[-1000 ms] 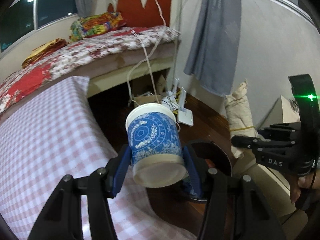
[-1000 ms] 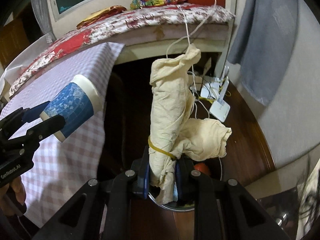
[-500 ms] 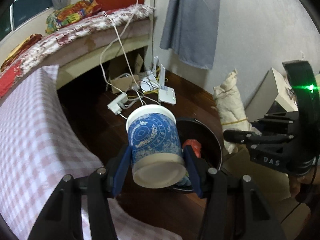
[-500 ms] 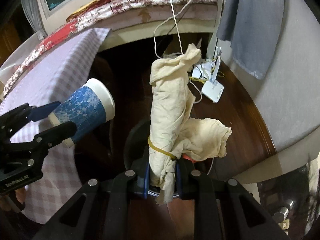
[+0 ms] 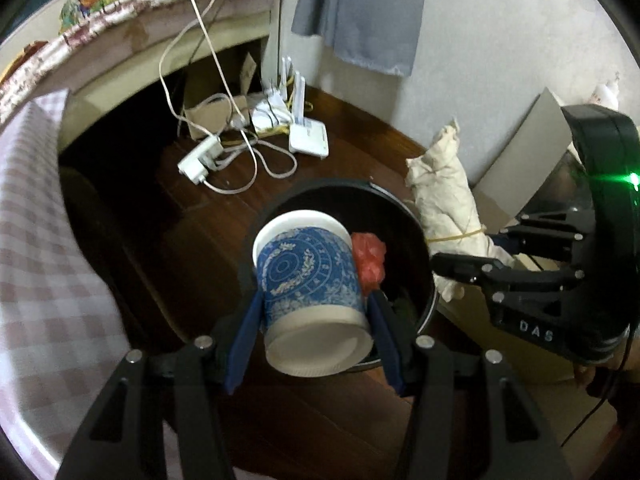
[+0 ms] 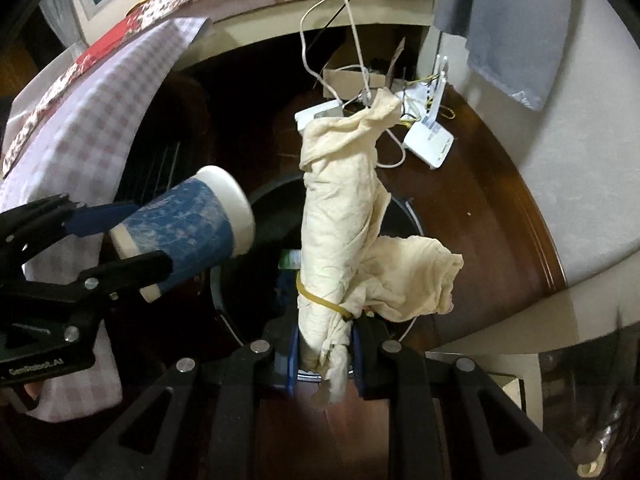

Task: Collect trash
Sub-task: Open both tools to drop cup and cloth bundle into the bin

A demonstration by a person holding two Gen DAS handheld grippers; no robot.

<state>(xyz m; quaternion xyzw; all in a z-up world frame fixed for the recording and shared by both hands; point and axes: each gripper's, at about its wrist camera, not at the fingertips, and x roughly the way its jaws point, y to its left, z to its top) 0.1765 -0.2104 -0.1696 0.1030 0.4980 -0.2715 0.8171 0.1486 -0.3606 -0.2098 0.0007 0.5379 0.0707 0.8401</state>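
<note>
My left gripper is shut on a blue-and-white paper cup, held over the near rim of a round black trash bin on the floor. The cup also shows in the right wrist view. Red crumpled trash lies in the bin. My right gripper is shut on a cream cloth bundle tied with a rubber band, held upright over the bin. The bundle shows at the bin's right edge in the left wrist view.
A pink checked tablecloth hangs at the left. A white router, power strip and cables lie on the dark wood floor beyond the bin. A grey cloth hangs on the wall. A bed stands behind.
Both grippers have tilted down and moved over the bin. The cup and the cloth bundle now hang above its opening; both stay gripped.
</note>
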